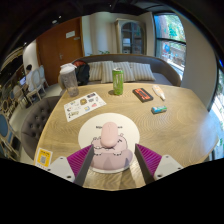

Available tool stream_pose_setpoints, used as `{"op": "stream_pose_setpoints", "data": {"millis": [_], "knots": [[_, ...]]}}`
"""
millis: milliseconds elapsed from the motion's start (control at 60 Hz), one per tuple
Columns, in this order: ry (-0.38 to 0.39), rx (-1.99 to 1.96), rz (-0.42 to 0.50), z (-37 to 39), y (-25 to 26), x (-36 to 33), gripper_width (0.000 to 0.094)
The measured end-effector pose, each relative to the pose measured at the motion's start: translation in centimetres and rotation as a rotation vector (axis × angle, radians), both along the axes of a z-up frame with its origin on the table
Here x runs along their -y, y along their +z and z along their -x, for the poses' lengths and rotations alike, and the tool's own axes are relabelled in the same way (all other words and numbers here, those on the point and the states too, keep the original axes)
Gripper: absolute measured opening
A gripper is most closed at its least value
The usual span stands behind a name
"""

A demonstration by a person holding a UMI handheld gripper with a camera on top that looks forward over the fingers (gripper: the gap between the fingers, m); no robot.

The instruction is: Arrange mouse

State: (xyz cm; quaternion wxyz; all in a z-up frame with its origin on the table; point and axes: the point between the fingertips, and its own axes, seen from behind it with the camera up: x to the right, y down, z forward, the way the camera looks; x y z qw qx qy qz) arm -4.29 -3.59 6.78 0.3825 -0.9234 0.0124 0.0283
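Observation:
A pale pink computer mouse [108, 140] lies on a round whitish mat [110, 167] on the wooden table [170, 130]. My gripper [111, 160] is low over the table with the mouse between its fingers. The left finger [84, 163] and the right finger [143, 160] stand on either side of the mouse, each with a narrow gap to it. The gripper is open and the mouse rests on the mat by itself.
Beyond the mouse stand a green can [117, 80] and a clear lidded jar [68, 78]. A printed sheet [84, 104] lies left of the middle. A reddish box [143, 95], a black item [158, 93] and a teal item [159, 109] lie to the right. A yellow card [43, 157] lies near the left finger.

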Motion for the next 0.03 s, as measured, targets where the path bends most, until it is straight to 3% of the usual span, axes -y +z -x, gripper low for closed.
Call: {"op": "stream_pose_setpoints", "data": {"millis": [33], "knots": [[-0.001, 0.007, 0.013, -0.50, 0.36, 1.47, 0.0845]]}}
